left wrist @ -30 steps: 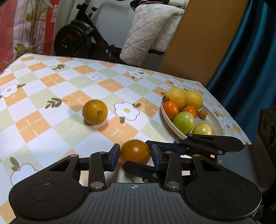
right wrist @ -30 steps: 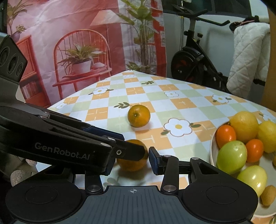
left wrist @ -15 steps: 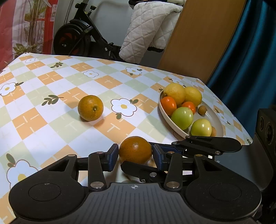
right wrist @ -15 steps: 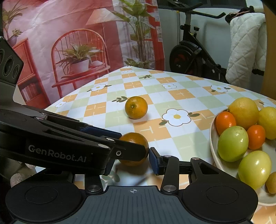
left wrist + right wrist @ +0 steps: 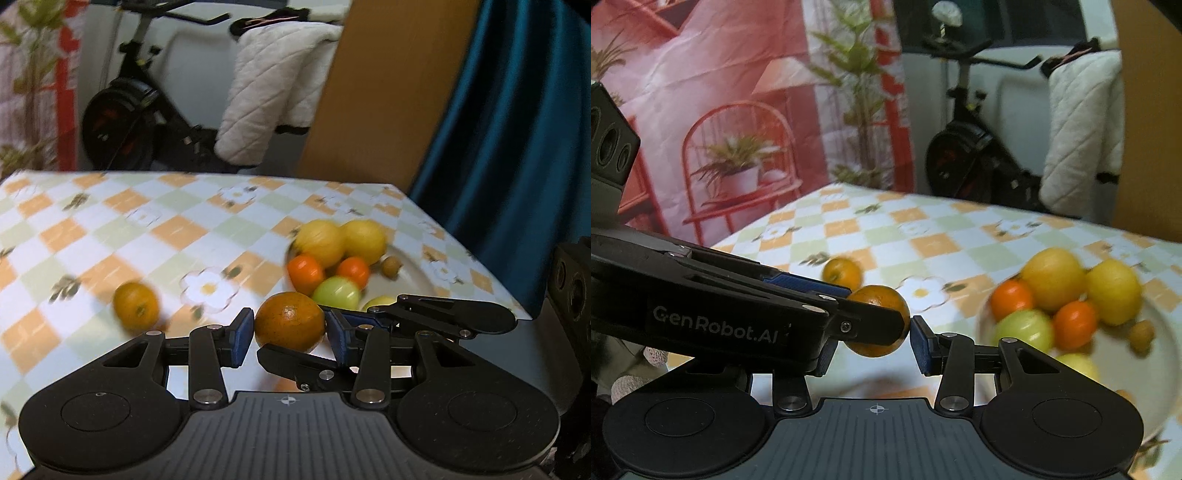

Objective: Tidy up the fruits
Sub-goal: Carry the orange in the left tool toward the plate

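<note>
One orange (image 5: 290, 321) hangs just above the checked tablecloth, held from two sides. My left gripper (image 5: 290, 338) is shut on it, blue pads pressing its left and right flanks. My right gripper (image 5: 873, 350) reaches in from the right and is shut on the same orange (image 5: 882, 295); its left pad is hidden behind the left gripper's finger (image 5: 738, 314). A second orange (image 5: 136, 304) lies on the cloth to the left. The white plate (image 5: 413, 258) on the right holds lemons, small orange fruits, green fruits and a small brown one.
The table (image 5: 110, 229) ends at a right edge by a blue curtain (image 5: 517, 129). Behind it stand an exercise bike (image 5: 125, 122) with a white quilted cover, a wooden board and a red printed backdrop (image 5: 720, 110).
Both grippers have risen together with the orange, which has left the cloth. The plate and the loose orange now sit lower and closer in both views.
</note>
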